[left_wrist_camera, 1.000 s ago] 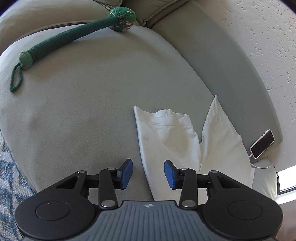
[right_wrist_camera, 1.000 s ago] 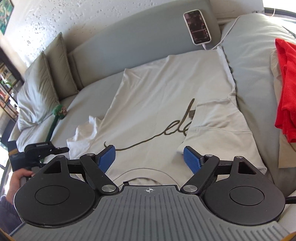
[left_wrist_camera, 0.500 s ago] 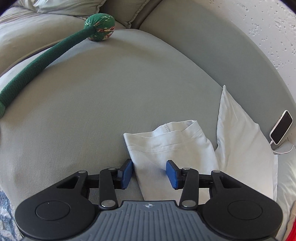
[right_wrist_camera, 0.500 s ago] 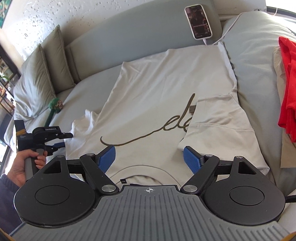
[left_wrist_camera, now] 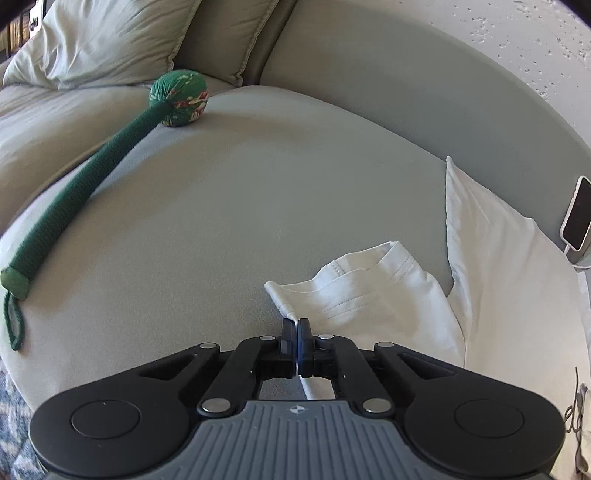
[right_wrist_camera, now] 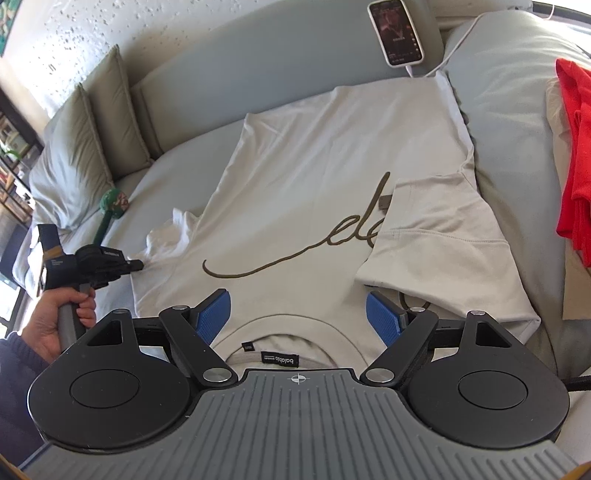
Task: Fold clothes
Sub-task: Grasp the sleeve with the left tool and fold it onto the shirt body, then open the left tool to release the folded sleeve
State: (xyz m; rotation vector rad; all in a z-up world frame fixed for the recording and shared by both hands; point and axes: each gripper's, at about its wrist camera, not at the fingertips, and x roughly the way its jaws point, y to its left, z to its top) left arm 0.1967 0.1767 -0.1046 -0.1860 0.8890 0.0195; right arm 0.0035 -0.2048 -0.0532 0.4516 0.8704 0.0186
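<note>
A pale beige T-shirt (right_wrist_camera: 314, 166) with dark script lettering lies flat on the grey sofa, its right sleeve (right_wrist_camera: 443, 240) folded in over the chest. Its left sleeve (left_wrist_camera: 369, 295) is bunched at the shirt's left side and also shows in the right wrist view (right_wrist_camera: 170, 236). My left gripper (left_wrist_camera: 296, 325) is shut on the hem edge of that left sleeve; it also shows in the right wrist view (right_wrist_camera: 136, 265), held by a hand. My right gripper (right_wrist_camera: 298, 319) is open and empty, hovering just above the shirt's collar (right_wrist_camera: 284, 350).
A green rope toy with a ball end (left_wrist_camera: 110, 155) lies on the seat to the left. A phone (right_wrist_camera: 399, 33) on a cable leans on the backrest. Red clothing (right_wrist_camera: 576, 147) lies at the right. Cushions (left_wrist_camera: 110, 40) stand at the far left.
My left gripper moved forward onto the left sleeve's edge and closed on it. My right gripper stayed open above the collar, shifting only slightly.
</note>
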